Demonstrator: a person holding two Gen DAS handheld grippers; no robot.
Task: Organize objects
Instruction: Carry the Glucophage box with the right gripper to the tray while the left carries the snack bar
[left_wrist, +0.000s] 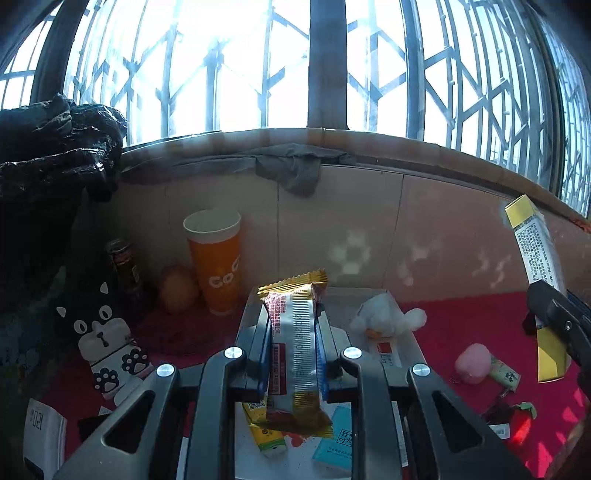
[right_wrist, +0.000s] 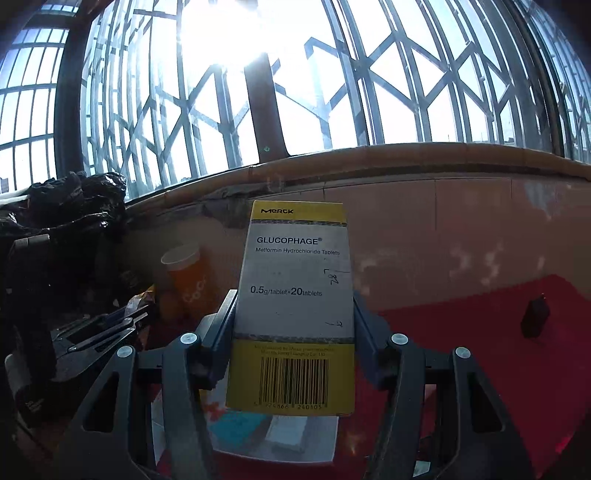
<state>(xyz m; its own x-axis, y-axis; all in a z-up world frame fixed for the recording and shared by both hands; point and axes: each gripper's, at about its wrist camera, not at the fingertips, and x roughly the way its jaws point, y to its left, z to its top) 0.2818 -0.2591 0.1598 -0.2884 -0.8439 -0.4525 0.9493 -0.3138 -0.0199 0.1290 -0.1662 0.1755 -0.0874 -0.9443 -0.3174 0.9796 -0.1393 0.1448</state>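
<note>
My left gripper (left_wrist: 293, 332) is shut on a gold and silver snack packet (left_wrist: 295, 350), held upright above a white tray (left_wrist: 408, 341). In the tray lie a yellow sachet (left_wrist: 264, 432), a teal packet (left_wrist: 334, 437) and a white plush toy (left_wrist: 384, 317). My right gripper (right_wrist: 294, 306) is shut on a yellow and white medicine box (right_wrist: 295, 306), which stands upright between the fingers. In the left wrist view that same box (left_wrist: 535, 254) and the right gripper (left_wrist: 546, 317) show at the right edge. The left gripper appears dark at the left of the right wrist view.
On the red cloth (left_wrist: 461, 332) stand an orange paper cup (left_wrist: 218, 262), a dark can (left_wrist: 123, 266), a cat-print case (left_wrist: 110, 339), a pink ball (left_wrist: 472, 363) and a strawberry toy (left_wrist: 521, 424). A black bag (left_wrist: 55, 155) fills the left. A small dark object (right_wrist: 535, 317) lies at right.
</note>
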